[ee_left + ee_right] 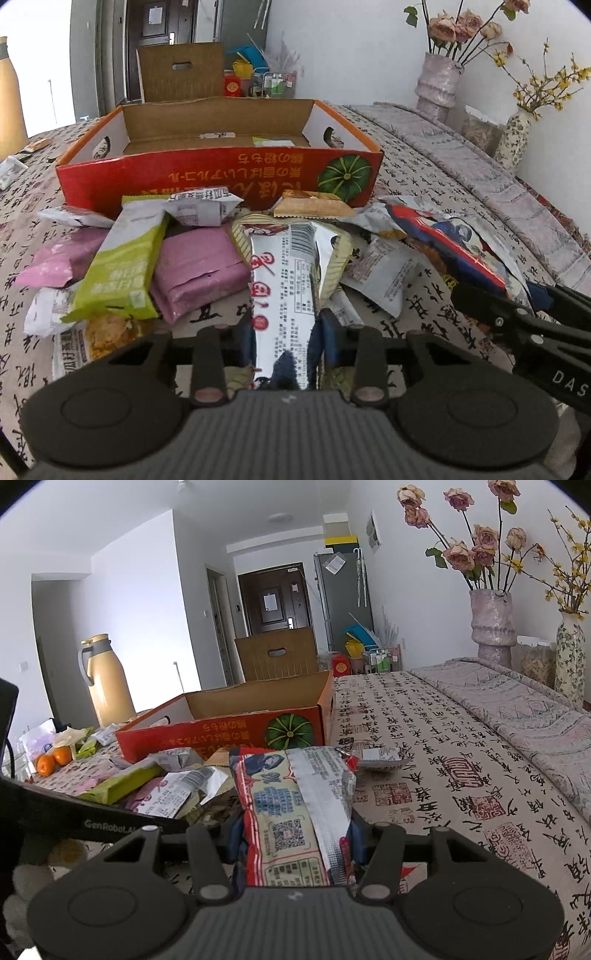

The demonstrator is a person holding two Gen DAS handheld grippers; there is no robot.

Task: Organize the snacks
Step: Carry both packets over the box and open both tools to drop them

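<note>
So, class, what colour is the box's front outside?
Red, with an orange rim, on the box; left wrist view.

- The cardboard box (218, 177) at the frame's centre is red outside with yellow lettering and a green pumpkin print, white and brown inside.
- The tablecloth (406, 155) is beige with black calligraphy and red seals.
- Lower centre, the silver packet (284, 295) bears red characters and black print.
- Left of it lie a lime-green packet (125, 266) and a pink packet (199, 269).
- Centre of the right wrist view, the noodle packet (295, 812) is red, blue and silver.
- The flask (107, 679) at left is mustard yellow.
</note>
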